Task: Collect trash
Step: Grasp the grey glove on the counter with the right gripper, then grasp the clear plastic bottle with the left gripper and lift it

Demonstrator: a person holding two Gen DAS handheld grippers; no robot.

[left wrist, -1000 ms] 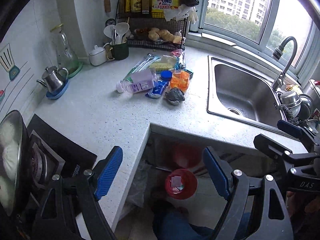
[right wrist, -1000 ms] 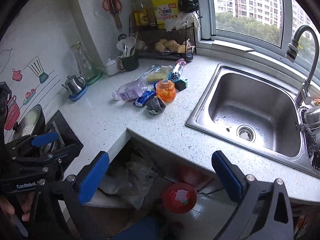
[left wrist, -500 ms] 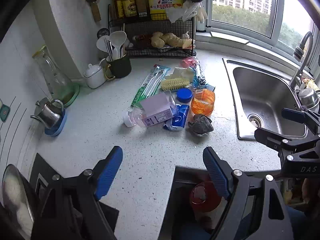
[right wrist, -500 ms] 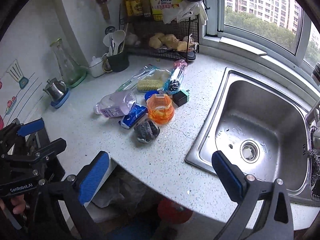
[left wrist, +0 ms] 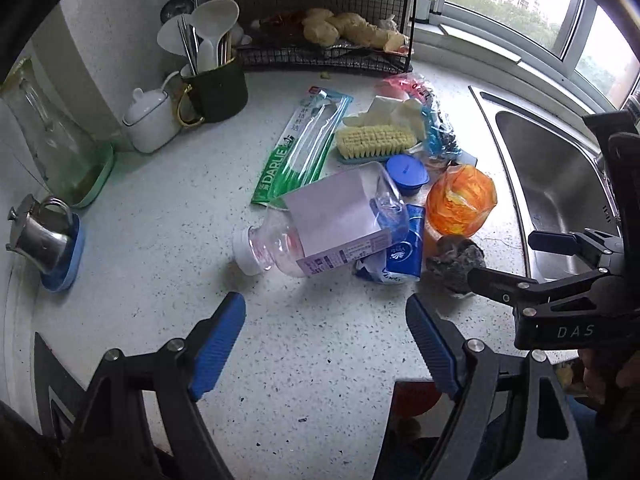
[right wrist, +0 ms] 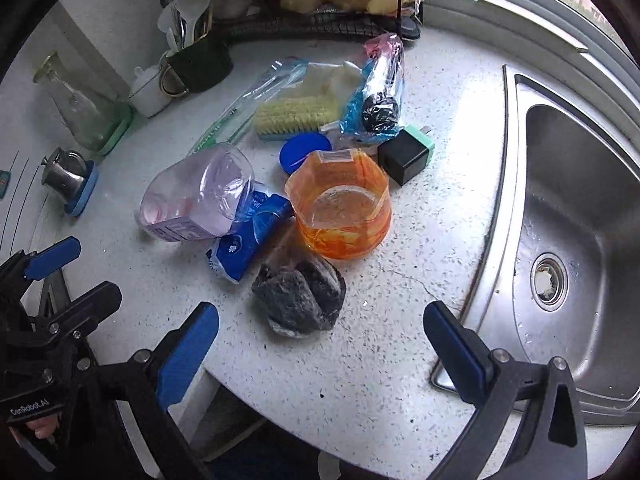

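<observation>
Looking along the left gripper [left wrist: 326, 322], its blue fingers [left wrist: 218, 344] stand released over bare speckled desk [left wrist: 160, 280], just short of a clear plastic bottle [left wrist: 316, 232] lying on its side beside a blue packet [left wrist: 400, 248], an orange tub [left wrist: 460, 200] and a dark wad [left wrist: 456, 260]. From the right wrist, the right gripper [right wrist: 320, 340] is likewise released, empty, the dark wad [right wrist: 300, 300] lying between and just beyond its fingers [right wrist: 188, 352], the sink [right wrist: 580, 200] to the right.

Left tongs [left wrist: 326, 316] and right tongs [right wrist: 320, 328] both gape wide and empty, angled steeply down, fingertips toward twelve o'clock.
</observation>
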